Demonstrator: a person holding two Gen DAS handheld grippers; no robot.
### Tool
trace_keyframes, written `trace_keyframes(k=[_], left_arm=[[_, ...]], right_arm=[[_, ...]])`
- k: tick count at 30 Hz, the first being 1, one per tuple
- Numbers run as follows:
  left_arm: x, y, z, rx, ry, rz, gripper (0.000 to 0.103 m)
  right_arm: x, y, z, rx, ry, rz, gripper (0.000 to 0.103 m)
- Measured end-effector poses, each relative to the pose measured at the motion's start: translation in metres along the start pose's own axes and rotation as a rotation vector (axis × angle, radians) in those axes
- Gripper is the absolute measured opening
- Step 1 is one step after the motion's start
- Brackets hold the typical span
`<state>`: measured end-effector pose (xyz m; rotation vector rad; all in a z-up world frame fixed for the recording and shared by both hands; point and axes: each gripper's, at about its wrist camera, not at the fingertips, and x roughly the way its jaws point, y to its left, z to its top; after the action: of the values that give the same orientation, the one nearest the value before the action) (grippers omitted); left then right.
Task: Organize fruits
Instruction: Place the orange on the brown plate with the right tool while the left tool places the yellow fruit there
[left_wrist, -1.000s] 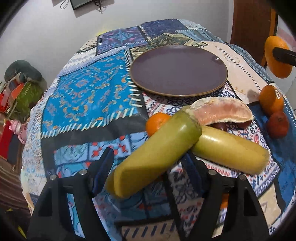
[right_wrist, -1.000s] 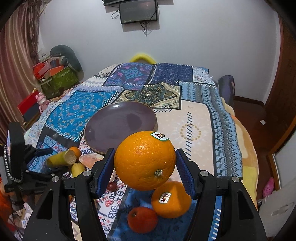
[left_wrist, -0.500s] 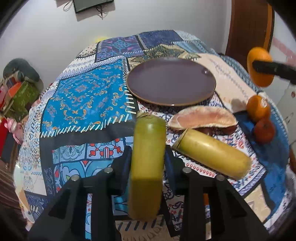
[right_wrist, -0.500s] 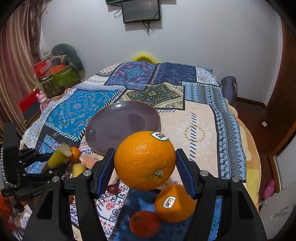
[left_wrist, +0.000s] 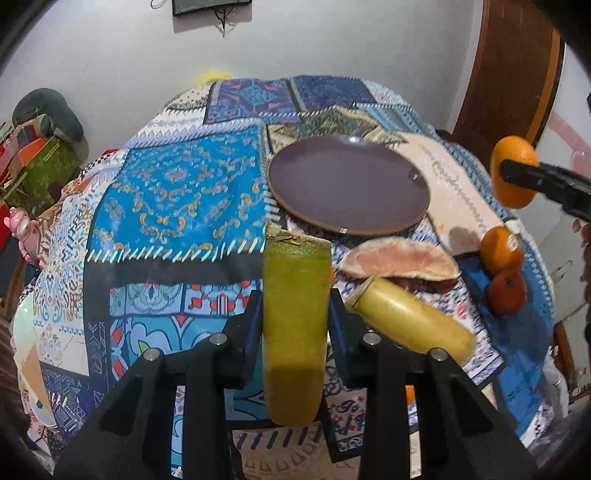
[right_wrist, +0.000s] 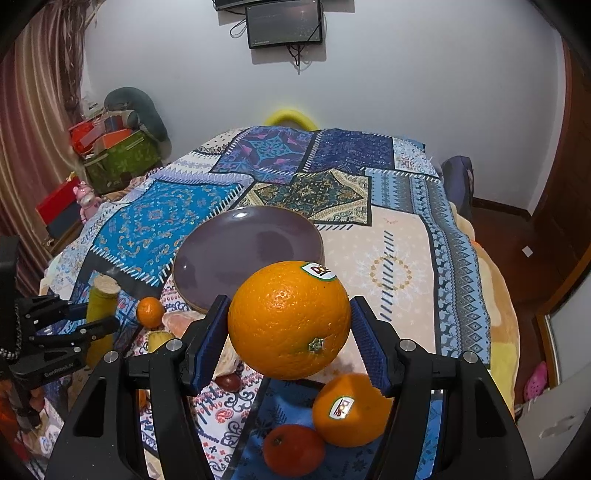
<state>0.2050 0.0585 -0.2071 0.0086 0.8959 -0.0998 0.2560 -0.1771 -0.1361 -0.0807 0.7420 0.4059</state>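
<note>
Left gripper (left_wrist: 295, 325): jaws clamped on a green-yellow cane piece (left_wrist: 295, 328), held lengthwise along the fingers, cut end pointing away, lifted off the patchwork cloth (left_wrist: 177, 195). Same view: purple plate (left_wrist: 347, 184) bare, far of the gripper at centre. Near edge of the plate: peeled pomelo segment (left_wrist: 400, 258), second yellow cane piece (left_wrist: 410, 323) lying just near of it, to the right of the held one. Further right on the blue patch: stickered orange (left_wrist: 500, 251) with a reddish mandarin (left_wrist: 506, 291) just near of it. Far right, big orange (left_wrist: 513, 171) in the air in the other tool. Right gripper (right_wrist: 290, 332): jaws wide apart, blue pads pressed on both sides of the big orange (right_wrist: 290, 319), sticker up, held above the cloth (right_wrist: 399, 266). Under it: stickered orange (right_wrist: 349, 408) and mandarin (right_wrist: 293, 448), close together. Plate (right_wrist: 247, 251) just beyond the held orange. Left: small mandarin (right_wrist: 150, 312) beside the plate's near-left edge, left gripper (right_wrist: 79, 321) with its cane piece (right_wrist: 101, 317) upright-ish.
</note>
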Motion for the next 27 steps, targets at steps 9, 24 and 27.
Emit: trace_keyframes(k=[9, 24, 27], left_arm=[[-0.033, -0.014, 0.036, 0.044, -0.111, -0.033, 0.034], [0.014, -0.007, 0.098, 0.015, -0.101, -0.100, 0.034], [0.032, -0.002, 0.101, 0.004, -0.072, -0.104, 0.034]], right_arm=[[0.001, 0.000, 0.026, -0.015, -0.049, -0.014, 0.062], [0.046, 0.009, 0.047, -0.034, -0.026, 0.005, 0.062], [0.063, 0.011, 0.047, -0.042, 0.004, 0.003, 0.062]])
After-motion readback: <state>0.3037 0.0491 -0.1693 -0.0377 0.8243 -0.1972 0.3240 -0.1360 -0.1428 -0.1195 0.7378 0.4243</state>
